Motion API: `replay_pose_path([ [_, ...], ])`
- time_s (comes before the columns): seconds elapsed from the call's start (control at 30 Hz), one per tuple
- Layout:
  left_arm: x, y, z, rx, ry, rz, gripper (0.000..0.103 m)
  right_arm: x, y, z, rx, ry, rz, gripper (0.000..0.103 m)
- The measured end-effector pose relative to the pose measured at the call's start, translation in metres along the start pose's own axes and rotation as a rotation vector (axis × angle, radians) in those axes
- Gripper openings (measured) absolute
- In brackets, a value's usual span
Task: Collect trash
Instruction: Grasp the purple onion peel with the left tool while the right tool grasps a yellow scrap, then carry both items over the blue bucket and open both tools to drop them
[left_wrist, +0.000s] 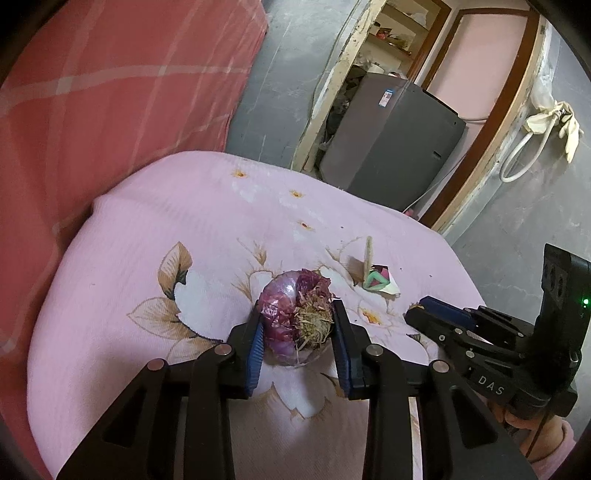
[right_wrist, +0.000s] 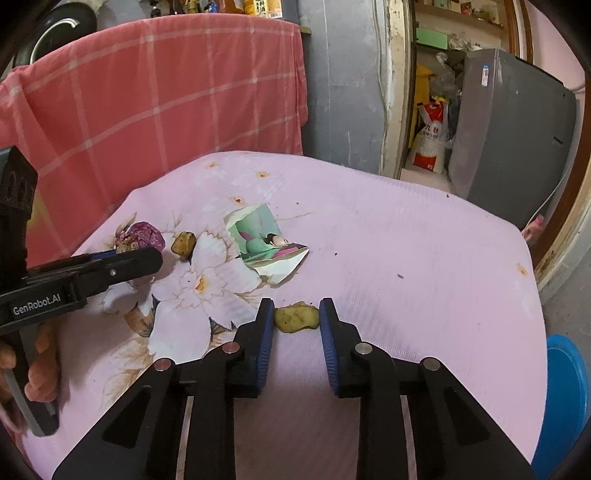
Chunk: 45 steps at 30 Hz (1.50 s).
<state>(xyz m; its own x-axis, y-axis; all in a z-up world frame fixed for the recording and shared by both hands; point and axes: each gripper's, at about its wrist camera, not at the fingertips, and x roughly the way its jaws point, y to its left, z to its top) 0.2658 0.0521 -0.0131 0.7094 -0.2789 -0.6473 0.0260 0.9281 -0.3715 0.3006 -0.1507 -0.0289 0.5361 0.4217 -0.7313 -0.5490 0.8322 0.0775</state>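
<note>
A purple onion scrap with dried roots (left_wrist: 295, 314) sits between the blue pads of my left gripper (left_wrist: 297, 314), which is shut on it just above the pink floral cloth (left_wrist: 184, 206). It shows small in the right wrist view (right_wrist: 142, 236) beside the left gripper (right_wrist: 122, 254). My right gripper (right_wrist: 296, 317) is open, its pads on both sides of a yellow peel piece (right_wrist: 295, 318) lying on the cloth (right_wrist: 406, 240). A torn printed paper (right_wrist: 266, 243) and a brown scrap (right_wrist: 183, 243) lie further in. The paper shows in the left view (left_wrist: 376, 280).
A red checked cloth (right_wrist: 166, 96) hangs behind the table. A grey appliance (right_wrist: 513, 125) stands in the doorway at right, with bags (right_wrist: 430, 136) beside it. A blue bin (right_wrist: 565, 398) sits below the table's right edge.
</note>
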Motion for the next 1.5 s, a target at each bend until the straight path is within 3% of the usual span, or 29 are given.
replay_pose_path([
  [0.2, -0.018, -0.018, -0.006, 0.033, -0.060, 0.006, 0.028, -0.038, 0.001, -0.008, 0.010, -0.164, -0.006, 0.022],
  [0.33, -0.038, -0.041, -0.008, 0.078, -0.149, 0.002, 0.028, -0.073, 0.005, -0.015, 0.003, -0.300, -0.036, 0.022],
  [0.5, -0.065, -0.075, -0.009, 0.132, -0.271, -0.020, 0.028, -0.130, 0.008, -0.020, -0.017, -0.493, -0.105, 0.022],
  [0.67, -0.080, -0.110, -0.007, 0.160, -0.357, -0.062, 0.028, -0.180, 0.005, -0.020, -0.036, -0.619, -0.189, 0.022],
  [0.87, -0.083, -0.154, -0.001, 0.195, -0.419, -0.128, 0.028, -0.224, -0.011, -0.027, -0.030, -0.704, -0.296, 0.022],
  [1.07, -0.073, -0.208, -0.003, 0.223, -0.440, -0.216, 0.028, -0.260, -0.041, -0.046, -0.005, -0.736, -0.394, 0.022],
  [1.5, -0.006, -0.305, -0.025, 0.318, -0.347, -0.328, 0.028, -0.291, -0.123, -0.095, 0.119, -0.715, -0.571, 0.022],
])
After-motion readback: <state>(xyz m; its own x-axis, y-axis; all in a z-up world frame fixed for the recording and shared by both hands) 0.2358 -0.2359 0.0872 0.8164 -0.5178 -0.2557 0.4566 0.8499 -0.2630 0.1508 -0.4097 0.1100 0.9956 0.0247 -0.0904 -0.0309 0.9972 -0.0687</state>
